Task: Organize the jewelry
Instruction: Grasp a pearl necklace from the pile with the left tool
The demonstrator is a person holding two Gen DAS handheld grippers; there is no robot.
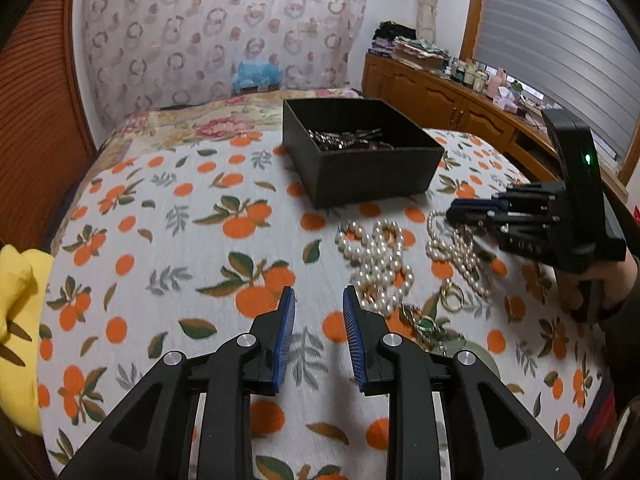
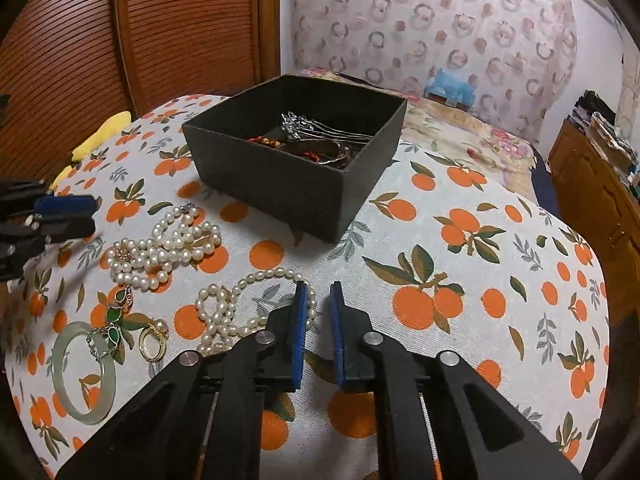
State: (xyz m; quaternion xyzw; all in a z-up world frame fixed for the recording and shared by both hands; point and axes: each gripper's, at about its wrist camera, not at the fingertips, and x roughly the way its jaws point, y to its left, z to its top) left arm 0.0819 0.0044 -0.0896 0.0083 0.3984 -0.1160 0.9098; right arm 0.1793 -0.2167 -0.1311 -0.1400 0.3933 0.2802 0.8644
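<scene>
A black box (image 1: 372, 178) (image 2: 288, 196) holding hairpins and other pieces stands on the orange-print cloth. In front of it lie a heap of round pearls (image 1: 378, 262) (image 2: 160, 248), a strand of oval pearls (image 1: 460, 256) (image 2: 236, 308), a gold ring (image 1: 452, 298) (image 2: 152, 342), a green-stone chain (image 2: 114, 320) and a pale jade bangle (image 2: 84, 372). My left gripper (image 1: 319, 300) is open and empty, left of the jewelry. My right gripper (image 2: 319, 296) is open and empty, its left finger over the oval pearl strand; it also shows in the left wrist view (image 1: 454, 214).
The cloth covers a bed (image 1: 168, 240). A yellow cushion (image 1: 16, 320) lies at its left edge. A wooden cabinet (image 1: 440, 100) with bottles stands on the right, a slatted wooden door (image 2: 120, 40) on the left.
</scene>
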